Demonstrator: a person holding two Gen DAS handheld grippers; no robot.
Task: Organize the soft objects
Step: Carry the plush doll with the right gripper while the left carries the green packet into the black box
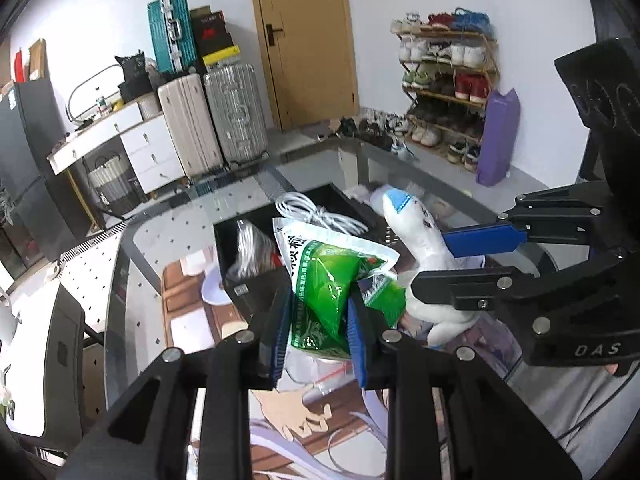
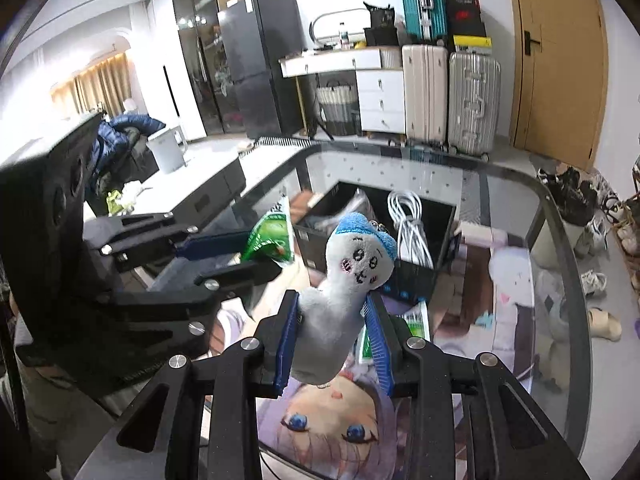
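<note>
My left gripper (image 1: 320, 312) is shut on a green and white plastic packet (image 1: 328, 280) and holds it above the glass table, just in front of a black open box (image 1: 256, 292). My right gripper (image 2: 332, 320) is shut on a white plush toy with a blue cap (image 2: 348, 276), held upright above the table. The plush also shows in the left wrist view (image 1: 420, 240), to the right of the packet. The packet shows in the right wrist view (image 2: 268, 240), left of the plush. The box (image 2: 420, 276) holds a coil of white cable (image 2: 408, 220) and a silvery bag.
The glass table (image 2: 560, 240) lies over an anime-print mat. Another green packet (image 2: 416, 320) lies on the table under the plush. Suitcases (image 2: 448, 96), a white drawer unit and a wooden door stand behind. A shoe rack (image 1: 448, 80) stands at the right wall.
</note>
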